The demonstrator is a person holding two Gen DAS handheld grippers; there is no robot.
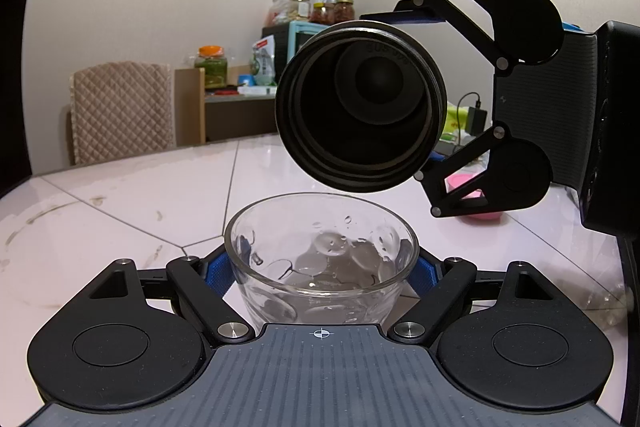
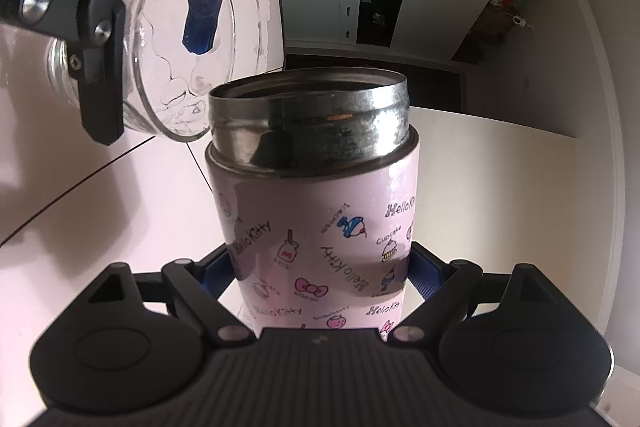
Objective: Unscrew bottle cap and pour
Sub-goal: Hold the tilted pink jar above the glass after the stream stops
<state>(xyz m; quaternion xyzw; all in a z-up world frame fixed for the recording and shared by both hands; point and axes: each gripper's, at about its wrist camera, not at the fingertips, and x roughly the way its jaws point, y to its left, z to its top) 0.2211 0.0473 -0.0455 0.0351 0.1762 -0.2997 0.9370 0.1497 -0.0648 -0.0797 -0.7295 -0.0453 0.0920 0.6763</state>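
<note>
Cap off; pour step. Right claw (image 2: 320, 279) clamped on bottle (image 2: 316, 211), mouth tipped above bowl (image 1: 320, 255). Left claw (image 1: 322, 273) clamped on bowl. Keep mouth over bowl centre, tilt slowly, bowl steady.

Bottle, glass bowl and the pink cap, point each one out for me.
Bottle (image 2: 320, 227): right wrist view, on its pink printed side.
Glass bowl (image 1: 320, 259): left wrist view, on its inner wall.
Pink cap (image 1: 460, 183): left wrist view, on the part seen through the right gripper's linkage.
</note>
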